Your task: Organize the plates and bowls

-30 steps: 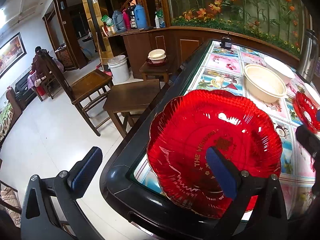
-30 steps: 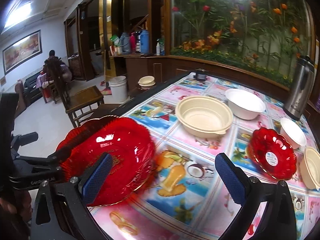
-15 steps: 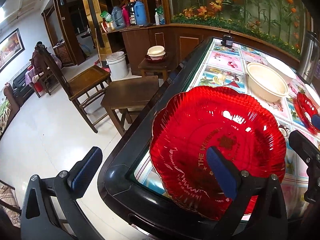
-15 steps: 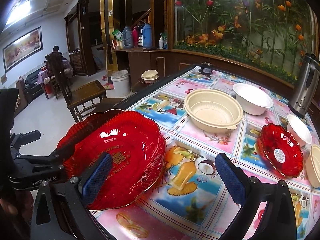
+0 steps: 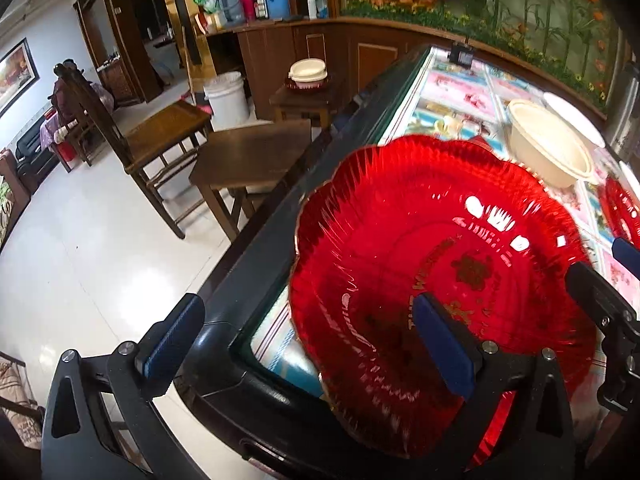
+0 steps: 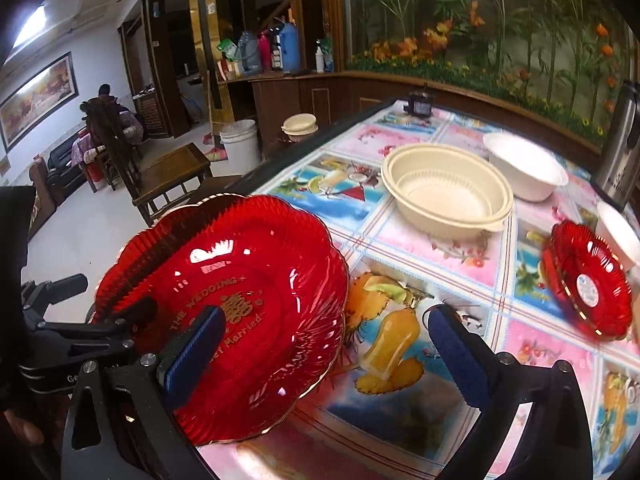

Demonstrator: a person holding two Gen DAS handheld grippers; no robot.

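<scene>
Fingers of our left gripper (image 5: 308, 344) stand wide at lower frame, one pad over the big red plate (image 5: 432, 280) at the table (image 5: 256, 392) edge. Rightward, our right gripper (image 6: 326, 354) gapes wide too — cream bowl (image 6: 446, 196) upper right.

A home dining room: wooden chairs (image 5: 160, 136) stand beside the tabletop (image 6: 440, 248), thermos flasks (image 6: 290, 50) on a sideboard beyond it.
</scene>
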